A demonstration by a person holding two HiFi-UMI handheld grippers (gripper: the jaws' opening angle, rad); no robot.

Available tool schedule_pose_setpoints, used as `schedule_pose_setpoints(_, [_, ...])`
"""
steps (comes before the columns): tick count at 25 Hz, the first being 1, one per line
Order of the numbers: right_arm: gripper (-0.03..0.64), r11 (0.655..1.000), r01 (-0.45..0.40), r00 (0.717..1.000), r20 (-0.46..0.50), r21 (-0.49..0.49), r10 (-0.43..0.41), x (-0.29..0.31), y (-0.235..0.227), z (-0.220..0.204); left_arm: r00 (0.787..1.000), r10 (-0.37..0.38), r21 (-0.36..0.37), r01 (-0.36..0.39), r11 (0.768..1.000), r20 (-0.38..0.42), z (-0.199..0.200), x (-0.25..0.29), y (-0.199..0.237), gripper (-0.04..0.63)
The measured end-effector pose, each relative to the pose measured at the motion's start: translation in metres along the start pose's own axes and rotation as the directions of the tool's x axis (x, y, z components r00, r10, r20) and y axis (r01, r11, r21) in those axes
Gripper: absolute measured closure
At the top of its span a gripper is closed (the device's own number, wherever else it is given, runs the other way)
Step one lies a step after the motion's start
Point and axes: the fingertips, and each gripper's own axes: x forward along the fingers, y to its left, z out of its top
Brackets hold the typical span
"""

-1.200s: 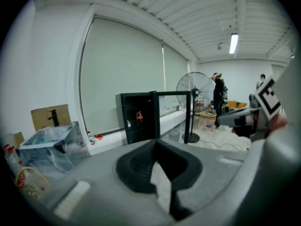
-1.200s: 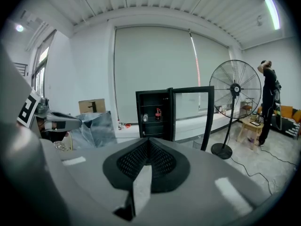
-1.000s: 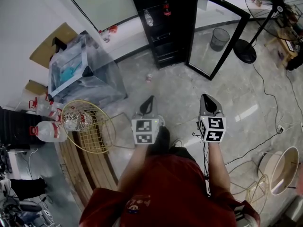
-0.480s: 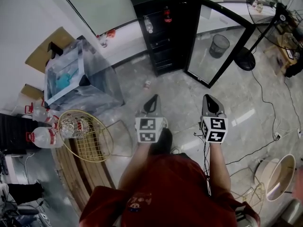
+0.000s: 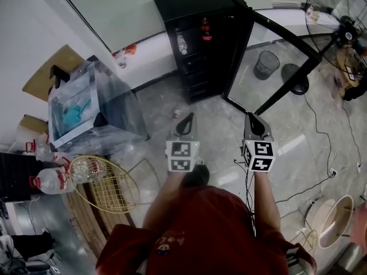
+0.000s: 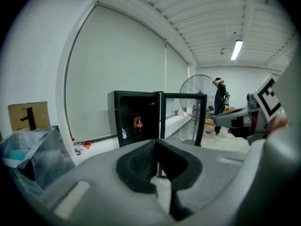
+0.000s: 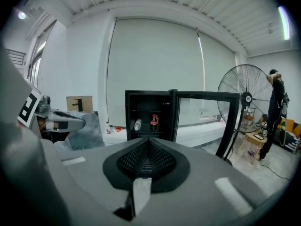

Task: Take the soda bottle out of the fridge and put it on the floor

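Jaws, left: my left gripper [image 5: 184, 121] had its jaws pressed together, with nothing between them.
Jaws, right: my right gripper [image 5: 256, 122] was closed the same way and empty.
Aim: I held both side by side above the floor [image 5: 221, 132], pointed toward the fridge [image 5: 192, 4] and well apart from it.
Soda bottle: the soda bottle [image 5: 205, 28] stood upright on an upper shelf inside the fridge.
Neighbour: a clear bottle [image 5: 182, 41] leaned just to its left.
Door: the glass door [image 5: 289, 36] stood swung open at the fridge's right.
Nearby: a wastebasket [image 5: 265, 63] and a fan [image 5: 338, 16] stood beyond that door.
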Motion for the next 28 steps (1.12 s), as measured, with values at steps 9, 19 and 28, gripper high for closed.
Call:
schedule_pose_setpoints(9, [0.615, 0.999, 0.047, 0.999, 0.003, -0.02, -0.047, 0.102, 0.004, 0.051, 1.0, 0.019, -0.018, -0.019, 1.0, 0.006, 0.03, 0.068, 0.092, 0.595])
schedule_pose_setpoints(19, [0.615, 0.997, 0.076, 0.997, -0.002, -0.034, -0.076, 0.178, 0.019, 0.08, 0.999, -0.034, -0.033, 0.035, 0.999, 0.014, 0.045, 0.132, 0.15, 0.595])
schedule_pose_setpoints(28, [0.615, 0.995, 0.103, 0.995, -0.016, -0.013, -0.103, 0.187, -0.003, 0.079, 0.994, -0.111, -0.023, 0.112, 0.993, 0.018, 0.054, 0.175, 0.122, 0.595])
